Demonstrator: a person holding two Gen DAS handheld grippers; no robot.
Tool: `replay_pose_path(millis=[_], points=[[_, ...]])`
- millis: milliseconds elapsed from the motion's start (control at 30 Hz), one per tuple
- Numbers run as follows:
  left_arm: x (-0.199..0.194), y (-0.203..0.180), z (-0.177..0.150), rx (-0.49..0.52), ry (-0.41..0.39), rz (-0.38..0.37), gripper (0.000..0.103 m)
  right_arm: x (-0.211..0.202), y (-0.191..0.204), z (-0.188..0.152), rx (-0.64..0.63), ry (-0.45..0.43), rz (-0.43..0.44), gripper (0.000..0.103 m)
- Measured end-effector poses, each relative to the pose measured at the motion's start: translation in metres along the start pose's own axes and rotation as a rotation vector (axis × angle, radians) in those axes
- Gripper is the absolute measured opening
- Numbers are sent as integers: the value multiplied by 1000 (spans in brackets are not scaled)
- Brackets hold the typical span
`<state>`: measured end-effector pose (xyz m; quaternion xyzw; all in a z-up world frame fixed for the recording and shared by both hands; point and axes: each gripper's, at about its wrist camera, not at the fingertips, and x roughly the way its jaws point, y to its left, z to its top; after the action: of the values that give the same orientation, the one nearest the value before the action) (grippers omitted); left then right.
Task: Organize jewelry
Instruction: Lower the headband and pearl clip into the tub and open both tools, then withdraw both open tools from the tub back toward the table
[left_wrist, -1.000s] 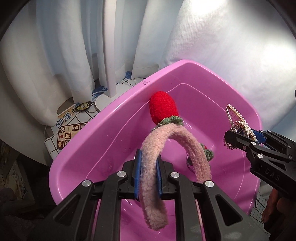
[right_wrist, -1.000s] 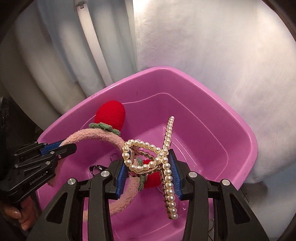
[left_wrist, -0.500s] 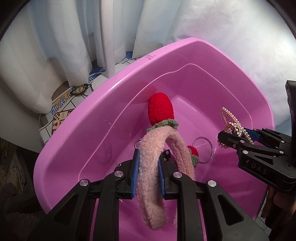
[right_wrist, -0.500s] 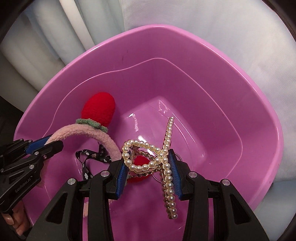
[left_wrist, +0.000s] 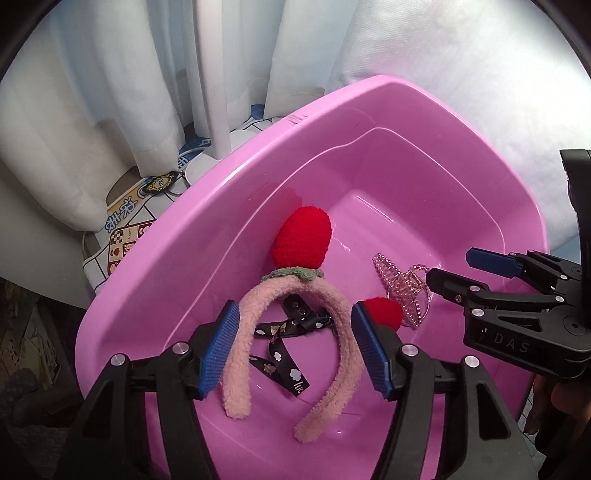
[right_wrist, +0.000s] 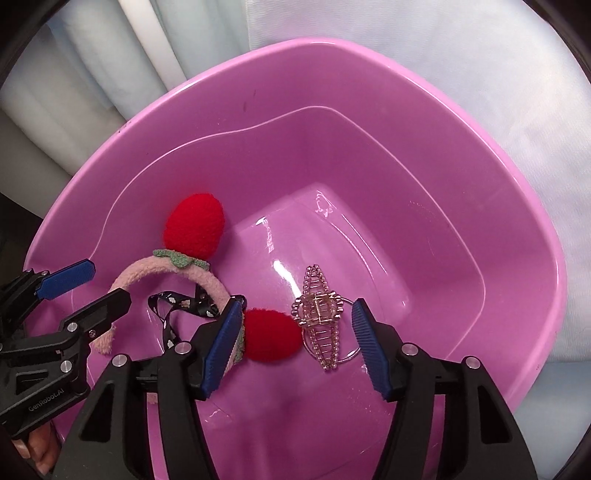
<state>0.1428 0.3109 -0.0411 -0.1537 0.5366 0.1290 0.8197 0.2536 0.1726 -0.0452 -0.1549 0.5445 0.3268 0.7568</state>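
1. The left gripper (left_wrist: 295, 347) is spread wide over the pink headband (left_wrist: 295, 332) lying in the pink basin (left_wrist: 406, 122).
2. The right gripper (right_wrist: 291, 347) gapes empty; the pearl hair claw (right_wrist: 319, 317) lies on the basin floor, right of the headband.
3. A black ribbon (left_wrist: 280, 354) lies under the headband.

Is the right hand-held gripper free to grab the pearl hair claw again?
Probably yes: the right hand-held gripper is open, with the pearl hair claw lying uncovered between its fingers on the basin floor.
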Motion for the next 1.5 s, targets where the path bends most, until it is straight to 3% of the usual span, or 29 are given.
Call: replay_pose_path(millis=[233,500,1000,1267,1500], points=[[-3,2,-1,-9,-5,7,78,-2,-2,-8,8,-15,4,59],[-8,4,-3,-5,-25,18,84,-11,-1,-18,19,-40,6,59],[-26,7,-7,4,-64,16,84,-32,5,-26,22,-83,-13,63],[-47,10,-12,18,-128,28,87,-47,7,-41,41,-134,-3,63],[-75,6,-24,46,-203,29,91,-83,9,-69,70,-235,-9,63]])
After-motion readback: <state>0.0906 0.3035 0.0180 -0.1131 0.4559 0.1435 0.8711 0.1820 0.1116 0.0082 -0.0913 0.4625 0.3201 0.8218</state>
